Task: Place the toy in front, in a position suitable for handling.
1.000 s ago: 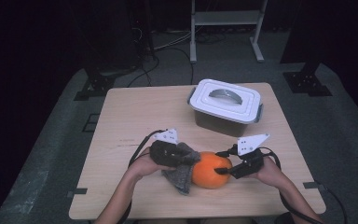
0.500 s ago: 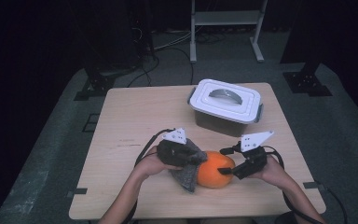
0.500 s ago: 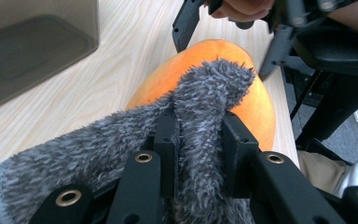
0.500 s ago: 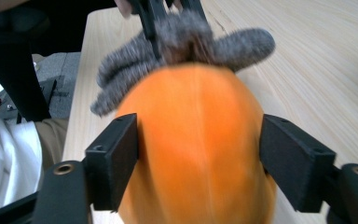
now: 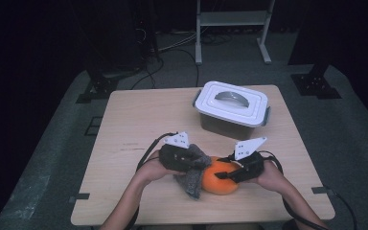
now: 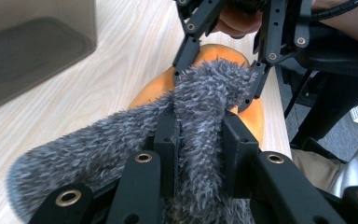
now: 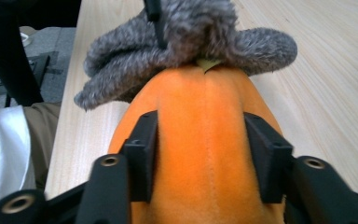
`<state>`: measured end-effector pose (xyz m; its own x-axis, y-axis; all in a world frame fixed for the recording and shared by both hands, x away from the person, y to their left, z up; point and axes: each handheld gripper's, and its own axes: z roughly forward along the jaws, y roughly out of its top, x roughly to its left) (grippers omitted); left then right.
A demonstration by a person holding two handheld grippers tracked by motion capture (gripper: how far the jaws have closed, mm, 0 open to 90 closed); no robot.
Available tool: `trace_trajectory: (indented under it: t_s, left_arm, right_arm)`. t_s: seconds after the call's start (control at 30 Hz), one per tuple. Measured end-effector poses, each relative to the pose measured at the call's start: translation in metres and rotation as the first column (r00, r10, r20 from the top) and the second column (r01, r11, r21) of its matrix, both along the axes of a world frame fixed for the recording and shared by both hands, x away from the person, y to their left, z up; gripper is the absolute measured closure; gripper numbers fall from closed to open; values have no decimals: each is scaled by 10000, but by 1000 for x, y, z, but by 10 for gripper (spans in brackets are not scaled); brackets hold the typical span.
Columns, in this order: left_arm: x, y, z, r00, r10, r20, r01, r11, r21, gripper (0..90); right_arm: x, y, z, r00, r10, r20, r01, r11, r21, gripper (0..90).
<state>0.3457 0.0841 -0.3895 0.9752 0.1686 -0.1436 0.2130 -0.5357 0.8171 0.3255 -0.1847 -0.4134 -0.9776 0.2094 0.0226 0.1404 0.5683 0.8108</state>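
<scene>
At the near edge of the table, between the two hands, lies an orange plush with a grey furry cloth laid against its left end. The left gripper is clamped tight on a fold of the cloth, its jaws nearly together with the pile bunched between them. The right gripper straddles the plush from the other side; its jaws have just been closing, and in the right gripper view its pads sit against the orange flanks, so it appears to be holding the plush. The plush's long axis runs roughly left to right, from one gripper towards the other, so the cloth lies straight ahead of the right gripper, at the plush's far tip. Any rubbing or pulling of the cloth will likely turn on that line. The cloth covers the plush's tip, and a small pale bit peeking out there is too small to identify. A lidded white box stands well behind, its contents unseen.
</scene>
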Motion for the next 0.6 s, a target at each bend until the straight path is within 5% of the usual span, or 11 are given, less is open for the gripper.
trace_trajectory:
  t_s: [0.27,0.47,0.6]
  left_arm:
    - [-1,7,17,9996,-160,242,160,9999,-26,703]
    - [-4,16,21,9995,-191,269,192,9998,-37,702]
    - [-4,19,11,9997,14,240,-25,9988,488,711]
  right_arm:
    - [2,14,7,9960,641,622,-667,9969,415,564]
    - [5,34,11,9909,1181,640,-1220,9907,610,560]
    - [8,36,4,9917,1209,432,-1230,9911,511,540]
